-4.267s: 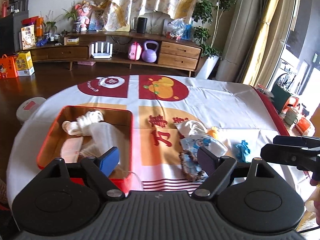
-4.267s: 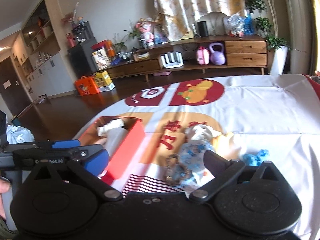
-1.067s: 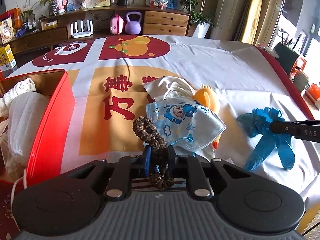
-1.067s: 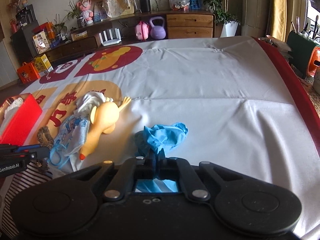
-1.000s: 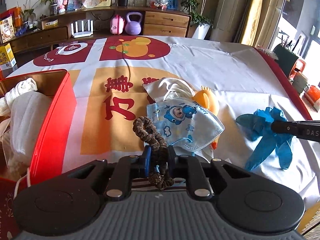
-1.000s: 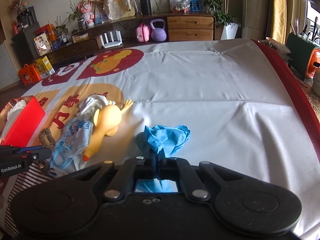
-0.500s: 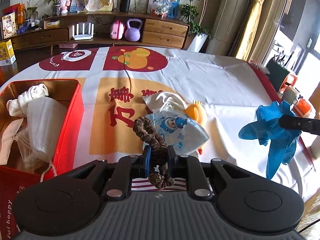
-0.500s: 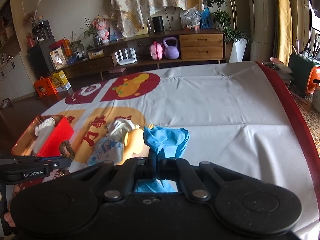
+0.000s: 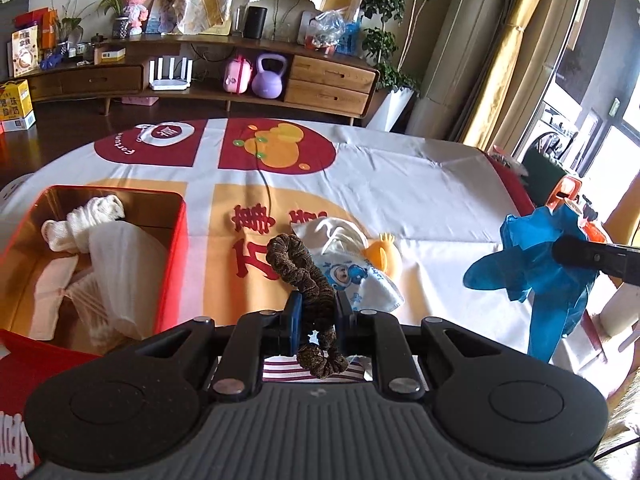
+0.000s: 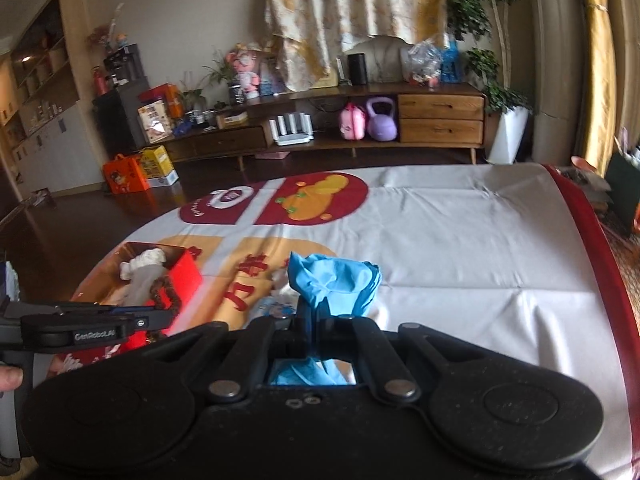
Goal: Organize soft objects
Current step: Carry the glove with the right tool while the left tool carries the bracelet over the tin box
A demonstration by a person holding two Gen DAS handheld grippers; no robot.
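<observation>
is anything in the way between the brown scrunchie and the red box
Nothing visible blocks it. The left hand-held gripper holds the brown scrunchie above the tablecloth, just right of the red box. Only the box's near wall lies between. The box is open on top, though white cloths already fill part of it.

Each camera sits close behind its own fingers [image 9: 294, 314], looking forward and down over the bench [image 9: 420, 184] toward the sideboard [image 10: 440, 114]. Both views share the red box [image 9: 172, 264] and the sideboard.
</observation>
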